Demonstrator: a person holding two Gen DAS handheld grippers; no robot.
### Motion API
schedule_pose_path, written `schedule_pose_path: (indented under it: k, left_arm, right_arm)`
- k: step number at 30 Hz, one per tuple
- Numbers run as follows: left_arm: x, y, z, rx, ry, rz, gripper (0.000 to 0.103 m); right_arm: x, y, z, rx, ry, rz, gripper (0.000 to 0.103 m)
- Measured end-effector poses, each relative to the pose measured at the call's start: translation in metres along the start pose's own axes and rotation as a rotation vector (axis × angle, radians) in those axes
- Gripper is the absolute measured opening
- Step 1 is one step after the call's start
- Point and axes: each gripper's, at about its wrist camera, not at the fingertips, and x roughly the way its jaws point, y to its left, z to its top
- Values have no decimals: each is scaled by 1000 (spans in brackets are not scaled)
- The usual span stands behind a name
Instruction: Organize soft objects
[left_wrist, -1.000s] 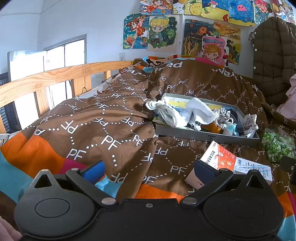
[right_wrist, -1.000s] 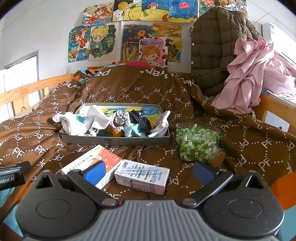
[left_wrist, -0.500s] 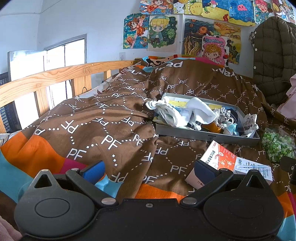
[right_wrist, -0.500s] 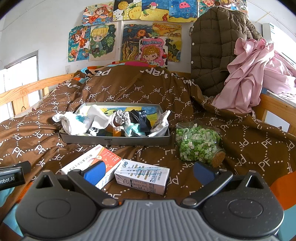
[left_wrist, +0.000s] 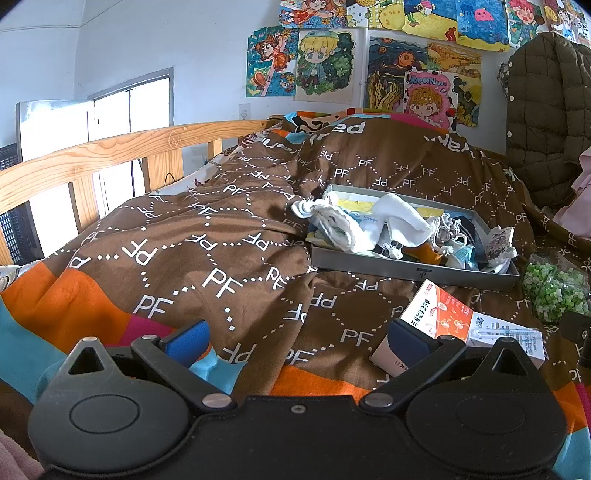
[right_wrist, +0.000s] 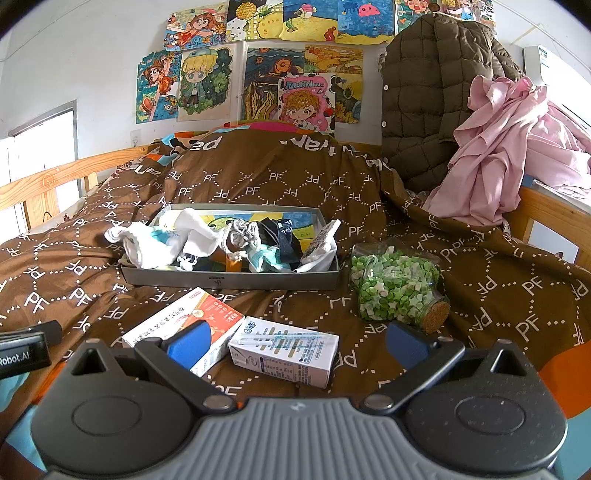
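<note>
A shallow grey tray (right_wrist: 229, 282) (left_wrist: 406, 266) lies on the brown bedspread, holding a jumble of soft items: white socks (right_wrist: 155, 240) (left_wrist: 343, 225), a grey scrunchie (right_wrist: 242, 230), dark and teal cloth pieces (right_wrist: 280, 240). My right gripper (right_wrist: 295, 341) hovers open near the bed's front, over two small cartons, nothing between its blue pads. My left gripper (left_wrist: 297, 339) is open too, low over the bedspread left of the tray, holding nothing.
A red-and-white carton (right_wrist: 184, 325) (left_wrist: 436, 314) and a white-blue carton (right_wrist: 284, 350) lie in front of the tray. A corked jar of green stars (right_wrist: 399, 288) lies right of it. Wooden rail (left_wrist: 92, 158) on the left; brown jacket (right_wrist: 436, 92) and pink cloth (right_wrist: 509, 147) at right.
</note>
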Motion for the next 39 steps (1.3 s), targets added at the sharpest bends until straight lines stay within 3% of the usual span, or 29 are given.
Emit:
schedule_pose_path:
  k: [39]
  left_arm:
    - [0, 3, -2, -3, 18, 28, 102]
  right_arm:
    - [0, 0, 0, -1, 1, 0, 103]
